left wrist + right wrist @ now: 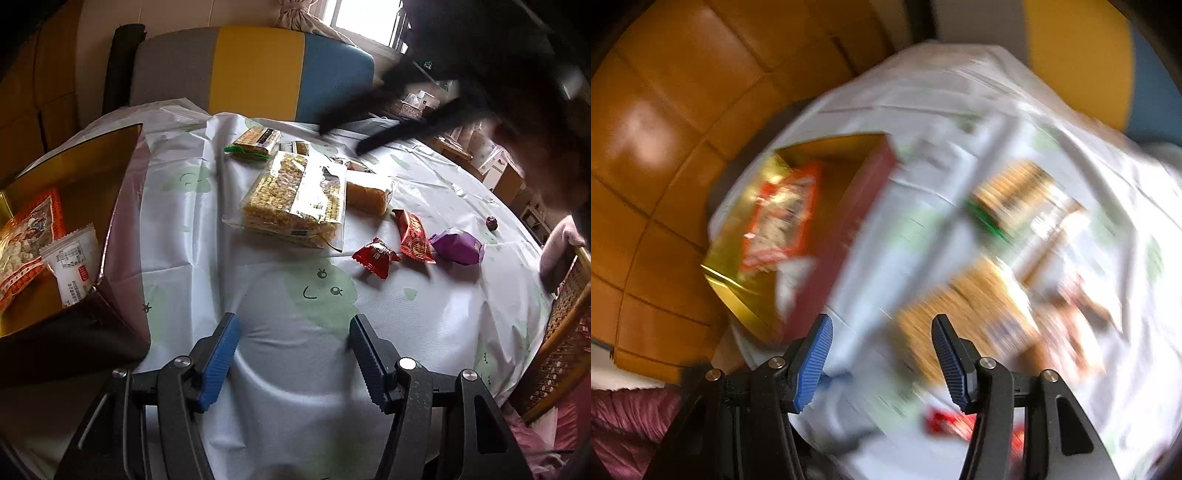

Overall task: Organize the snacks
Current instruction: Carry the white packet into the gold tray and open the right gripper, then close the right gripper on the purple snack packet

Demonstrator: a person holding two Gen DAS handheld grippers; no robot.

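Snacks [295,195] lie mid-bench awaiting the gold box [74,173] at its left edge; left gripper [291,354] and right gripper [882,358] hover, jaws spread, empty.

Left gripper [293,332] sitting at the bottom centre of its own frame, blue-padded fingers [218,363] standing wide apart with nothing between them, black linkage arms filling the lower edge. Right gripper [882,332] likewise spread wide at the bottom centre of its frame, ribbed blue pads [951,365] gripping nothing, everything beyond them smeared by blur. Also showing in the left view's upper right as a dark, blurred shape with two black fingers [402,131] pointing toward frame centre.
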